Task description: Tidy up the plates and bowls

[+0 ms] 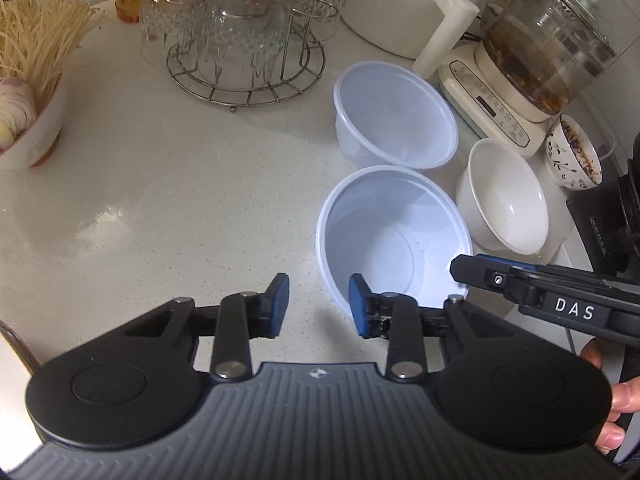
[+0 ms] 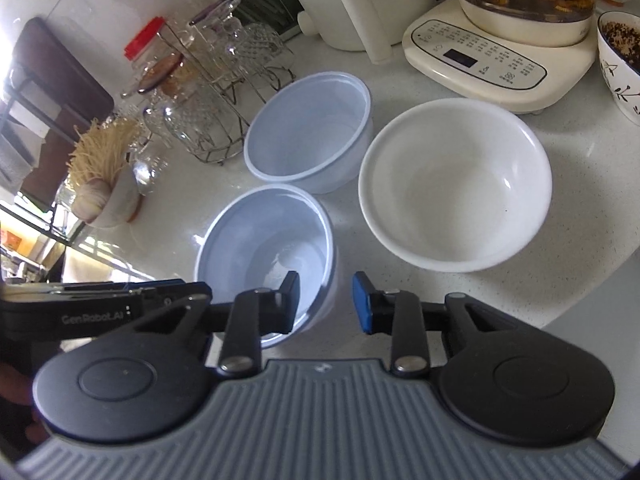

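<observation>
White speckled counter holds three bowls close together. Nearest is a pale blue plastic bowl, with a second plastic bowl just behind it and a white china bowl beside them. Both claws hang over the near bowl. On the left gripper the right finger sits at the bowl's rim, and the jaws are apart, holding nothing. On the right gripper the jaws also stand apart, one finger over the bowl's inside. A wire rack of glasses stands further back.
</observation>
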`<state>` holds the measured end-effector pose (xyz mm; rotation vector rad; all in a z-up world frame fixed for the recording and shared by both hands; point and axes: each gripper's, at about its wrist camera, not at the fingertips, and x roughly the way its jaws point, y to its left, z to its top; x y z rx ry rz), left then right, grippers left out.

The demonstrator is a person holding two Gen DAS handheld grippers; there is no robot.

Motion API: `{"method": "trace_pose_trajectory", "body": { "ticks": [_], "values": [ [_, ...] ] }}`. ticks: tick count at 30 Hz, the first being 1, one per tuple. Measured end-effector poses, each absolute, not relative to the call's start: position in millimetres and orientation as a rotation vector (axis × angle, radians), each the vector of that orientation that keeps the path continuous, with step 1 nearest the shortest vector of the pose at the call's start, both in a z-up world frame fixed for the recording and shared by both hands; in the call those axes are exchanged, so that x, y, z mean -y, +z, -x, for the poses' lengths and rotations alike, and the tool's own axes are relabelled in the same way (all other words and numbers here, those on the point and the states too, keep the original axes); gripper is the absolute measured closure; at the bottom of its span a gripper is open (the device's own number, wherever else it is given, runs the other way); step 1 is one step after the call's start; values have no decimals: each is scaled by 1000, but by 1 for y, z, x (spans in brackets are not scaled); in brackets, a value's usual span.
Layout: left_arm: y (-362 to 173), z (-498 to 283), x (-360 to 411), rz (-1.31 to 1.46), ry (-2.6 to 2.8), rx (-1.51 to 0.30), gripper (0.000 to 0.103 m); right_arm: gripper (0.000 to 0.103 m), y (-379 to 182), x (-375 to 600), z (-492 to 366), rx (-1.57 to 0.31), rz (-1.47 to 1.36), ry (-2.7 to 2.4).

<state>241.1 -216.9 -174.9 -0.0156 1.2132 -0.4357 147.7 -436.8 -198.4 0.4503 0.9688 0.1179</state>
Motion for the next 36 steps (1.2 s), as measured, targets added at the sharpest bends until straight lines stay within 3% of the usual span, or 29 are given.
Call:
{"method": "trace_pose_trajectory", "body": {
  "ticks": [7, 11, 36],
  "values": [
    [-181, -243, 219, 72, -452, -1237, 86, 83, -204, 440, -149, -969, -474, 136],
    [-179, -242, 218, 82, -451, -1229, 88, 89, -202, 437, -148, -968, -469, 142],
    [-148, -203, 132, 174, -249, -1147, 90, 89, -177, 365, -168, -998, -310, 401]
  ]
}}
